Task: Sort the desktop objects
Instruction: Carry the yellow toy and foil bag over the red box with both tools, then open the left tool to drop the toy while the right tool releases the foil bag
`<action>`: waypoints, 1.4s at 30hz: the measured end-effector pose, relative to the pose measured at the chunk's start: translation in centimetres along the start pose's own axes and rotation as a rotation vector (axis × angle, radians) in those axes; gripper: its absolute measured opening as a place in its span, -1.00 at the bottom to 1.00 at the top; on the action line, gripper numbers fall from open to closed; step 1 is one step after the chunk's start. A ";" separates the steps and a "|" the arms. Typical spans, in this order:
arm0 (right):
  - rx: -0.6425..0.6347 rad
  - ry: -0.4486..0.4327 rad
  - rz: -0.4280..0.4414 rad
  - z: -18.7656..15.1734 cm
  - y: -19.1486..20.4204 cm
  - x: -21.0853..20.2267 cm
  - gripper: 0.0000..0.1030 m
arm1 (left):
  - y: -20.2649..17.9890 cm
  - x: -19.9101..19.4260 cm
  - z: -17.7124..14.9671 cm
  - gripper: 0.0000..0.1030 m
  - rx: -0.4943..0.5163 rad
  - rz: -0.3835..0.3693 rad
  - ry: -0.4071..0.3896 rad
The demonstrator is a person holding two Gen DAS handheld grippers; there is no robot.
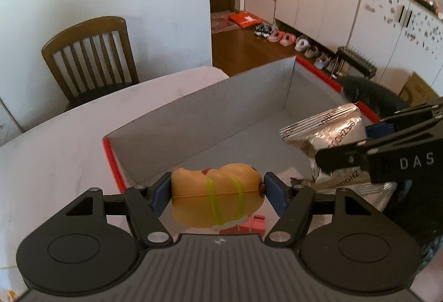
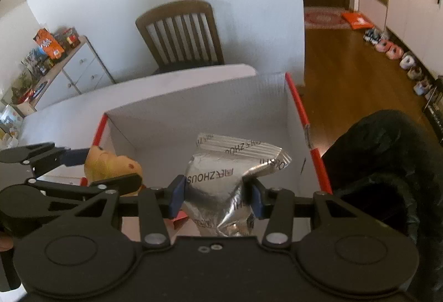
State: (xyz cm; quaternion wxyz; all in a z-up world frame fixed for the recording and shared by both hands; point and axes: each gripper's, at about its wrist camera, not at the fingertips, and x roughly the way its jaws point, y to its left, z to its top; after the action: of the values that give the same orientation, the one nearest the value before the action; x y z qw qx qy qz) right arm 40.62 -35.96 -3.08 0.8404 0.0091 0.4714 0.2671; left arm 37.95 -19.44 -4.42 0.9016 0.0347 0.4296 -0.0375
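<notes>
Both grippers hold their loads over the open cardboard box on the tabletop.

Left wrist view: the left gripper (image 1: 217, 192) has its blue fingers (image 1: 160, 198) clamped on either end of a tan plush toy (image 1: 216, 191) banded with yellow-green straps, held above the near end of the red-edged box (image 1: 193, 119). A pink item (image 1: 249, 224) lies under it on the box floor. The box stands on the white tabletop (image 1: 55, 163), with a wooden chair (image 1: 91, 58) beyond. At right, the right gripper (image 1: 360, 144) grips a silver foil packet (image 1: 329, 135).
Right wrist view: the right gripper (image 2: 217, 196) has its fingers (image 2: 177, 198) pinched on the crumpled silver foil packet (image 2: 218, 180), above the inside of the box (image 2: 193, 99). At left, the left gripper (image 2: 105, 166) carries the plush toy (image 2: 110, 166) over the box's left edge.
</notes>
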 end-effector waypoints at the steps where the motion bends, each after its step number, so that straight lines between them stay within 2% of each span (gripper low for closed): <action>1: -0.008 0.015 0.006 0.1 0.0 0.5 -0.10 | -0.1 0.5 0.1 0.36 0.004 0.003 0.007; 4: -0.010 0.055 0.017 0.4 -0.2 1.9 -0.10 | -0.3 1.7 0.3 0.36 0.013 0.009 0.030; 8: 0.053 0.112 0.033 0.8 -1.6 3.9 -0.10 | -0.2 3.1 0.5 0.36 0.015 0.022 0.067; 14: 0.028 0.125 0.006 0.6 -1.7 5.0 -0.10 | -0.6 4.3 0.4 0.36 0.058 0.042 0.094; 19: -0.049 0.133 -0.019 0.3 -0.8 5.5 -0.10 | -1.2 5.2 0.3 0.36 0.119 0.065 0.120; 30: -0.057 0.164 -0.041 0.1 -0.8 6.4 -0.08 | -0.8 6.3 0.5 0.39 0.111 0.015 0.226; 34: -0.061 0.162 -0.039 0.0 -1.0 6.4 -0.04 | -0.5 6.4 0.5 0.41 0.106 -0.002 0.237; 36: -0.059 0.159 -0.041 0.0 -1.1 6.4 0.02 | -0.5 6.4 0.3 0.41 0.105 -0.009 0.236; 38: -0.049 0.148 -0.039 0.0 -1.2 6.1 0.22 | -0.5 6.4 0.2 0.42 0.103 -0.014 0.232; 42: -0.040 0.134 -0.028 0.3 -1.1 5.5 0.26 | -0.7 5.8 0.0 0.44 0.097 -0.031 0.217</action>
State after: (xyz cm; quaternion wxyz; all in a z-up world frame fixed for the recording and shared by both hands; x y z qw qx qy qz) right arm 43.56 -34.30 -7.55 0.8108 -0.0321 0.5212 0.2644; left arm 41.53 -20.31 -8.97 0.8462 0.0752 0.5230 -0.0683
